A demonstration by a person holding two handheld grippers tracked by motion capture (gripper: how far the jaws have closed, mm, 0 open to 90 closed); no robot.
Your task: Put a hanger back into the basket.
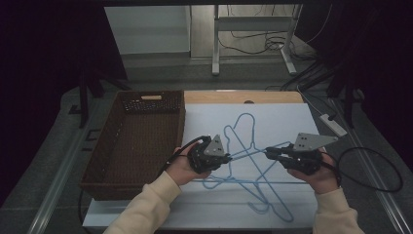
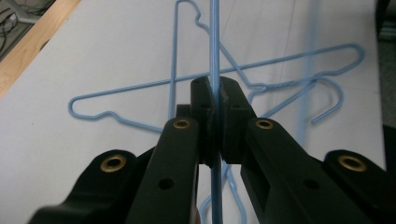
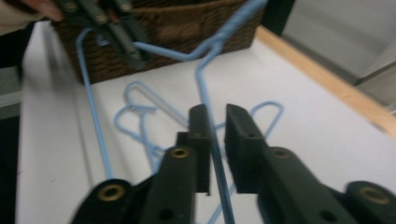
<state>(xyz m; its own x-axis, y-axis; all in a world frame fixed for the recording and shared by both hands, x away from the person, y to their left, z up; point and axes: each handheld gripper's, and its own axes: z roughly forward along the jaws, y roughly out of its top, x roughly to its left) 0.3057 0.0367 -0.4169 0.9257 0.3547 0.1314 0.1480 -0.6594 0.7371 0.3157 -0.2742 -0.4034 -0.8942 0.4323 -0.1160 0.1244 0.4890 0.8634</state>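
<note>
2 grippers on 1 blue hanger (image 1: 253, 152) — left gripper (image 2: 215, 88) clamped tight, right gripper (image 3: 215, 116) slightly parted around wire.

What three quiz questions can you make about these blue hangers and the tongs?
1. True or false: the left tongs are shut on a blue wire hanger.
2. What stands left of the white tabletop? A) brown woven basket B) red bucket C) glass jar
3. Do the right tongs pinch the wire between them?

Key: 1 true. 2 A. 3 No, there is a gap beside the wire.
</note>
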